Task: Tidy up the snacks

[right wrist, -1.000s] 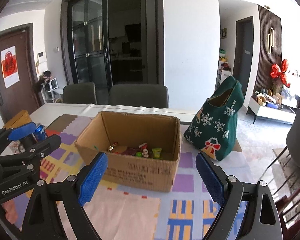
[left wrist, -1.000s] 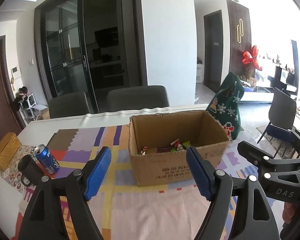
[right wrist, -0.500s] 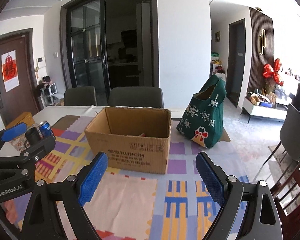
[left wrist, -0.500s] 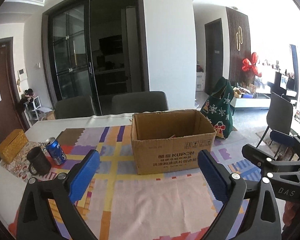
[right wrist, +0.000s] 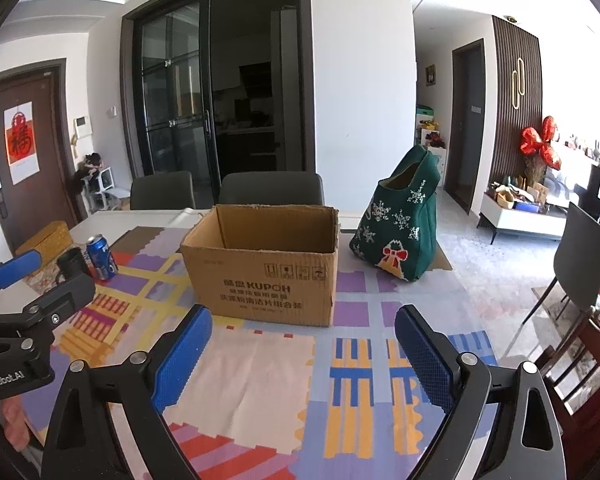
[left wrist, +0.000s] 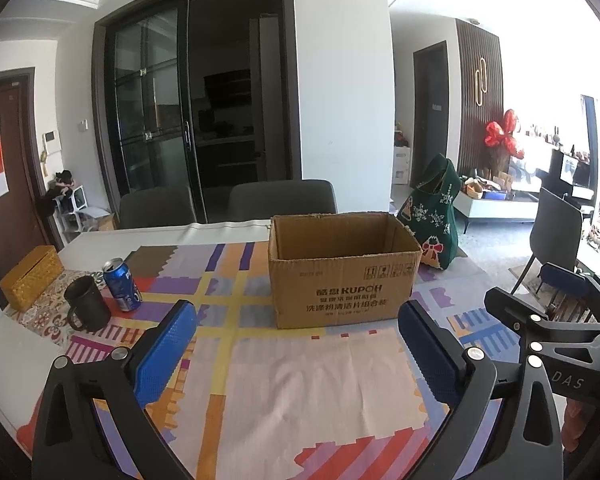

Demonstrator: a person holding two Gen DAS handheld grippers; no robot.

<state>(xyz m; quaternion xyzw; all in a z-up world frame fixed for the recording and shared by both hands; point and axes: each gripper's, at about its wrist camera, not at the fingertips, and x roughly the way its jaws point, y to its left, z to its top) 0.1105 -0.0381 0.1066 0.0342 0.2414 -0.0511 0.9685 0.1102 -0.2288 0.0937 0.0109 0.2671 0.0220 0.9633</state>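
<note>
Left wrist view: left gripper [left wrist: 296, 354] released, blue pads spread wide with nothing between them; its jaws had just been opening. It hung over the near part of the patterned tablecloth [left wrist: 300, 380]. The open cardboard box [left wrist: 342, 270] stood farther in, right of centre, well apart from the pads. Its inside was hidden by the near wall from this angle, so no snacks could be seen. Blue soda can [left wrist: 122, 286] and dark mug [left wrist: 86, 308] stood just beside each other at the left; a woven yellow box [left wrist: 32, 278] lay farther left. Green Christmas bag [left wrist: 438, 220] stood behind the cardboard box's right corner. The right gripper's arm showed at the right edge.

Right wrist view: right gripper [right wrist: 304, 354] also released, pads apart and empty, over the near cloth. Cardboard box [right wrist: 268, 270] ahead and slightly left, Christmas bag [right wrist: 404, 228] to its right, soda can [right wrist: 102, 258] and mug [right wrist: 70, 260] far left.

Risks, as judged: with the box contents out of sight, a reach inside would be blind and could catch the cardboard rim or push the light box along the cloth. A sweep to the left could tip the can or mug. The two grippers sat close together and could collide.
</note>
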